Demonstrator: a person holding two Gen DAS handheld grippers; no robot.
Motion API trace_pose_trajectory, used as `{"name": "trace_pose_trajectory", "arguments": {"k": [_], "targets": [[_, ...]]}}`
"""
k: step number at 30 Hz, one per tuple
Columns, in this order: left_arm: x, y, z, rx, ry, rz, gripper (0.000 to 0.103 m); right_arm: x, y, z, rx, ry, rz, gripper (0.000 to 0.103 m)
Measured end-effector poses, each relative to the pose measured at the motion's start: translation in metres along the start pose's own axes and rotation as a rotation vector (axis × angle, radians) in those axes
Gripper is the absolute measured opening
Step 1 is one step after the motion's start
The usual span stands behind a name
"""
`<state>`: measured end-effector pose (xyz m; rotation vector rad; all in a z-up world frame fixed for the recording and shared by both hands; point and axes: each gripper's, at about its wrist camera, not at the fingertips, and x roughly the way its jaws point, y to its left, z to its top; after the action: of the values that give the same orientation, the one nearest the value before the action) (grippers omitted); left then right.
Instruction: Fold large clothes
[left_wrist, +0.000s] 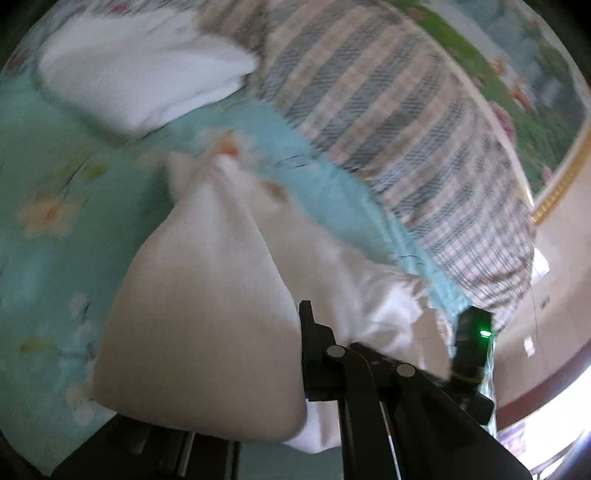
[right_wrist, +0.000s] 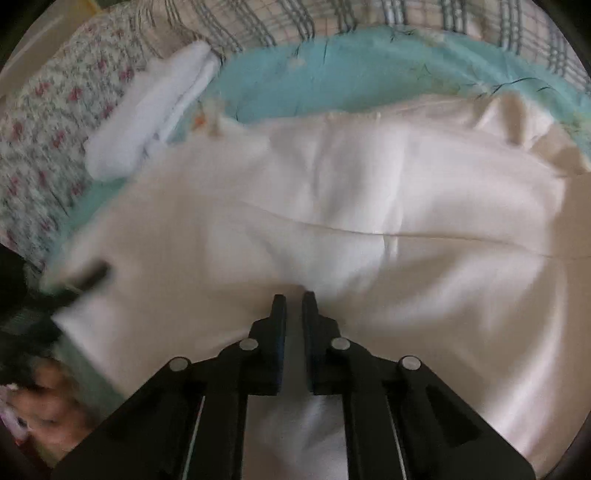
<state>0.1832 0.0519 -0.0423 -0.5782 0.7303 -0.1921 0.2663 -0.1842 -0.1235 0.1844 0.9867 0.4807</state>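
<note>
A large cream-white garment (right_wrist: 369, 206) lies spread over a turquoise floral bedsheet (right_wrist: 332, 85). In the left wrist view the same garment (left_wrist: 207, 295) hangs lifted in a tent shape and drapes over the left gripper (left_wrist: 299, 332); only its right finger (left_wrist: 314, 343) shows, the other is hidden under cloth. The right gripper (right_wrist: 294, 299) has its jaws nearly together with cloth between them at the garment's near edge. The other gripper shows as a dark shape (right_wrist: 88, 277) at the garment's left edge.
A folded white garment (left_wrist: 140, 74) lies on the sheet; it also shows in the right wrist view (right_wrist: 147, 118). A plaid blanket (left_wrist: 388, 122) and a floral pillow (right_wrist: 48, 122) lie behind. A painted wall (left_wrist: 517, 74) stands beyond the bed.
</note>
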Motion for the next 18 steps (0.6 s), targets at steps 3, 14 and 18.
{"name": "trace_pose_trajectory", "arguments": {"k": [3, 14, 18], "targets": [[0.0, -0.04, 0.004, 0.11, -0.007, -0.028, 0.006, -0.004, -0.013, 0.0, 0.077, 0.009, 0.076, 0.002], [0.076, -0.197, -0.074, 0.605, 0.133, -0.115, 0.006, -0.103, -0.146, -0.03, 0.514, -0.205, 0.35, 0.007], [0.116, -0.21, -0.125, 0.738, 0.221, -0.045, 0.006, -0.12, -0.207, -0.052, 0.696, -0.248, 0.389, 0.035]]}}
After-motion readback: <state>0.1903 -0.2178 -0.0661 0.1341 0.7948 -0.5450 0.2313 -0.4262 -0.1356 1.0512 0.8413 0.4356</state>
